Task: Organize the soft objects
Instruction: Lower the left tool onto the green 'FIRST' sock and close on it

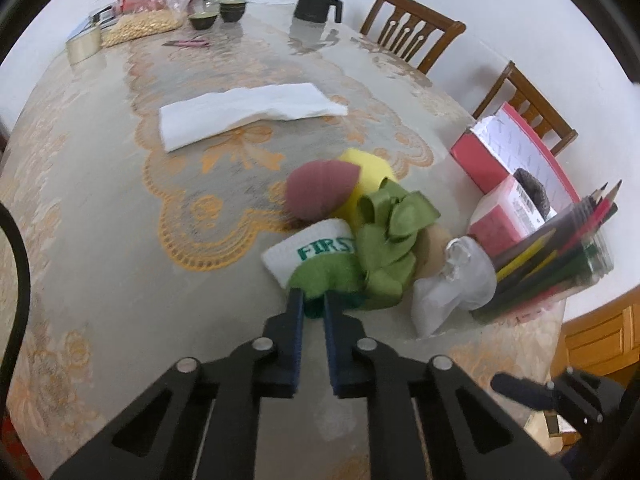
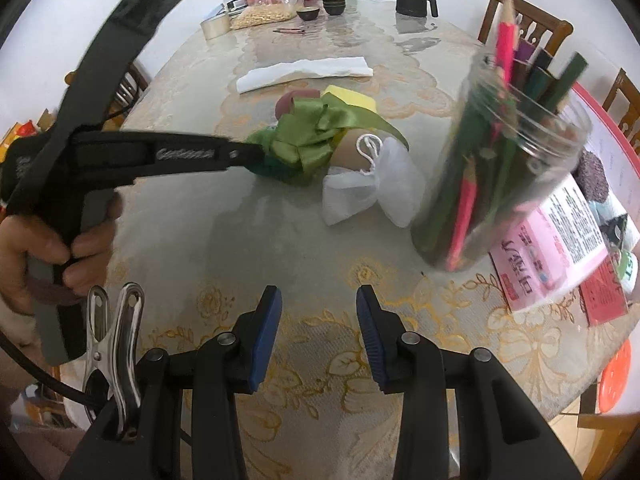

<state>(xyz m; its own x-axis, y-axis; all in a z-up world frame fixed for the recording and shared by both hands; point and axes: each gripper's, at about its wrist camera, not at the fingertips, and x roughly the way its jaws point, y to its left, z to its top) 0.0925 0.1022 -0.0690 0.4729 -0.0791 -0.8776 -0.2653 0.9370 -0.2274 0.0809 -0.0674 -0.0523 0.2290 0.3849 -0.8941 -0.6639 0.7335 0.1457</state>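
A heap of soft things lies mid-table: a dusky pink sponge (image 1: 320, 192), a yellow sponge (image 1: 370, 172), a green ribbon bow (image 1: 392, 240), a white wristband (image 1: 308, 252) lettered "FIRST", and a white drawstring pouch (image 1: 456, 288). My left gripper (image 1: 313, 300) is shut on a green soft piece (image 1: 324, 274) at the heap's near edge. In the right wrist view the left gripper (image 2: 258, 156) reaches in from the left, held by a hand (image 2: 48, 256), its tips at the green bow (image 2: 316, 132). My right gripper (image 2: 319, 300) hangs open over bare tablecloth, short of the pouch (image 2: 376, 184).
A jar of coloured pencils (image 2: 500, 160) stands right of the pouch, beside a red box (image 1: 500, 160) and printed leaflets (image 2: 560, 232). A folded white cloth (image 1: 248, 112) lies beyond the heap. Black jug (image 1: 316, 4), bowls, tape roll (image 1: 84, 44) and wooden chairs (image 1: 412, 28) line the far edge.
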